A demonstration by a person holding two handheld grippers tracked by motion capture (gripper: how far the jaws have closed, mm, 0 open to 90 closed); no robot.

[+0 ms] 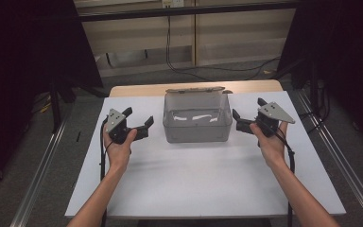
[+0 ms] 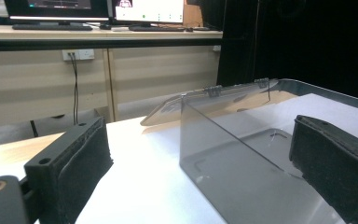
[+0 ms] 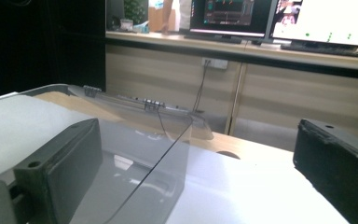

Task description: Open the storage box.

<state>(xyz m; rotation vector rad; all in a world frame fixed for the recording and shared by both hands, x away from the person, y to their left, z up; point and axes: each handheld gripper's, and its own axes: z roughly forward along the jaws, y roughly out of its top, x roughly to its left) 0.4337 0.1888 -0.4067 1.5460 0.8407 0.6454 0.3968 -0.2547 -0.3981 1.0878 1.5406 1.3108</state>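
Note:
A clear plastic box stands in the middle of the white table top, its lid swung open and leaning back on its hinges. The box looks empty. My left gripper is held just left of the box, open, with nothing between its jaws. My right gripper is held just right of the box, also open and empty. In the left gripper view the box's near corner stands between the spread jaws of the left gripper. In the right gripper view the box wall sits between the jaws of the right gripper.
A strip of bare wood shows at the table's back edge. Beyond it stands a beige cabinet wall with a wall socket and hanging cables. Desks with monitors stand behind. Dark curtains flank both sides.

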